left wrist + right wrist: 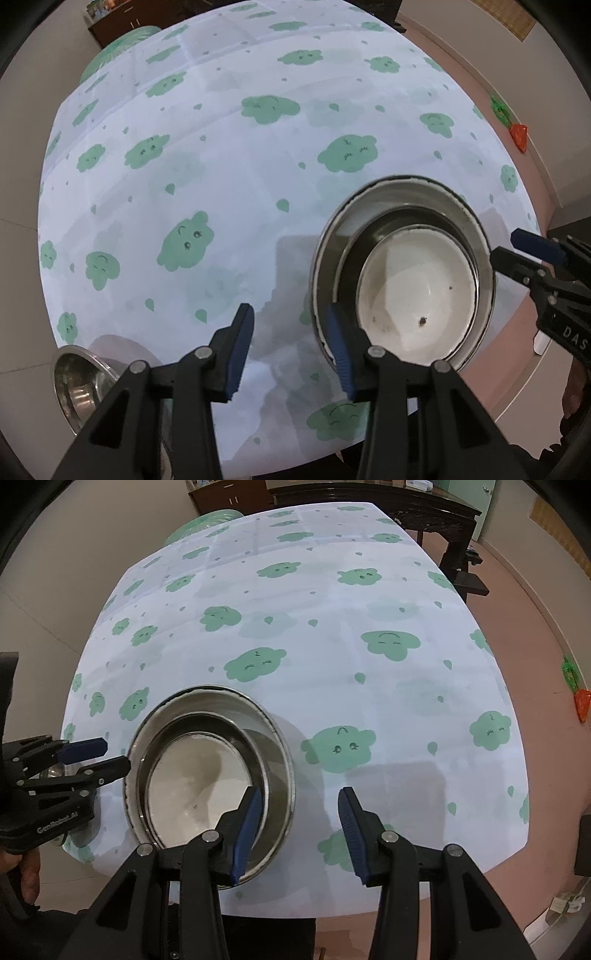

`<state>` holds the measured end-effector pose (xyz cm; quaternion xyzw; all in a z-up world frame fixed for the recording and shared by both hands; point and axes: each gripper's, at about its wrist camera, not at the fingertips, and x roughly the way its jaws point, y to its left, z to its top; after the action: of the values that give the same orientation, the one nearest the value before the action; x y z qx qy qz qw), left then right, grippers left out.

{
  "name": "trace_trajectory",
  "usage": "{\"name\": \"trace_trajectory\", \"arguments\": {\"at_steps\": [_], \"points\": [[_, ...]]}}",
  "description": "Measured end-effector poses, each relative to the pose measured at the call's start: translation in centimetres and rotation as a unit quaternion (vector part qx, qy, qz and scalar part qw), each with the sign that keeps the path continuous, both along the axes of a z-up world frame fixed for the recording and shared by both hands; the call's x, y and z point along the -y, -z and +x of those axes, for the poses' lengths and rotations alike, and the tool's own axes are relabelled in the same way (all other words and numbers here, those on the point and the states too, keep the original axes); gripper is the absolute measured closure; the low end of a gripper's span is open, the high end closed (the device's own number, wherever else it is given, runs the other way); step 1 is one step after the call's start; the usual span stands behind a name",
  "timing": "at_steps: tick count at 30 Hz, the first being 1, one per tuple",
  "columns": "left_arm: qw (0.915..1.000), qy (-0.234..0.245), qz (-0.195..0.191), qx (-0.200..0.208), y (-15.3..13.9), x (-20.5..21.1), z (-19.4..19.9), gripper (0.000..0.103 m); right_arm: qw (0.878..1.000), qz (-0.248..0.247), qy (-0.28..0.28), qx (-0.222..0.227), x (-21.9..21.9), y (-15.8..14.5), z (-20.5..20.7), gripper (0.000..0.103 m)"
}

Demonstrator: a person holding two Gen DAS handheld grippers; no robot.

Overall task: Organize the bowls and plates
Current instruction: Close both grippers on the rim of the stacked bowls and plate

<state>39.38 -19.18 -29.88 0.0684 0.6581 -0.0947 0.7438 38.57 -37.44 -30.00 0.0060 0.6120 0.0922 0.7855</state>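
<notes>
A nested stack [406, 206] stands near the table's front edge: a wide steel dish, a smaller steel bowl in it, and a white bowl [413, 288] with dark specks innermost. My left gripper [291, 350] points straight down just left of the stack and is open, with only tablecloth between its pads; its right finger overlaps the dish's left rim. A separate steel bowl [79, 380] sits at the table's near left edge. My right gripper [299, 830] is open over the right rim of the stack [210, 771], with that rim between its jaws and neither pad pressing on it.
The table [369, 590] is covered by a white cloth with green clouds. A green seat [207, 520] and dark wooden furniture [406, 513] stand behind it. An orange and green toy [580, 698] lies on the pink floor at the right. A hand [26, 871] holds the left gripper.
</notes>
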Motion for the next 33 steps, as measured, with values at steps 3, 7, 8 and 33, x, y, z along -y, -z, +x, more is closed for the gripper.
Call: {"name": "trace_trajectory", "arguments": {"at_steps": [3, 7, 8, 33], "points": [[0.9999, -0.007, -0.008, -0.012, 0.5, -0.2, -0.1, 0.066, 1.0, -0.001, -0.002, -0.004, 0.3, 0.4, 0.2, 0.057], [0.9996, -0.013, -0.014, -0.022, 1.0, -0.3, -0.2, 0.068, 1.0, -0.002, -0.011, -0.014, 0.2, 1.2, 0.4, 0.06], [0.9995, -0.015, -0.015, -0.023, 1.1, -0.3, -0.2, 0.068, 1.0, -0.001, -0.013, -0.017, 0.2, 1.4, 0.4, 0.063], [0.999, 0.007, -0.001, -0.043, 1.9, 1.8, -0.5, 0.097, 0.998, 0.021, -0.036, -0.049, -1.1, 3.3, 0.8, 0.095]]}}
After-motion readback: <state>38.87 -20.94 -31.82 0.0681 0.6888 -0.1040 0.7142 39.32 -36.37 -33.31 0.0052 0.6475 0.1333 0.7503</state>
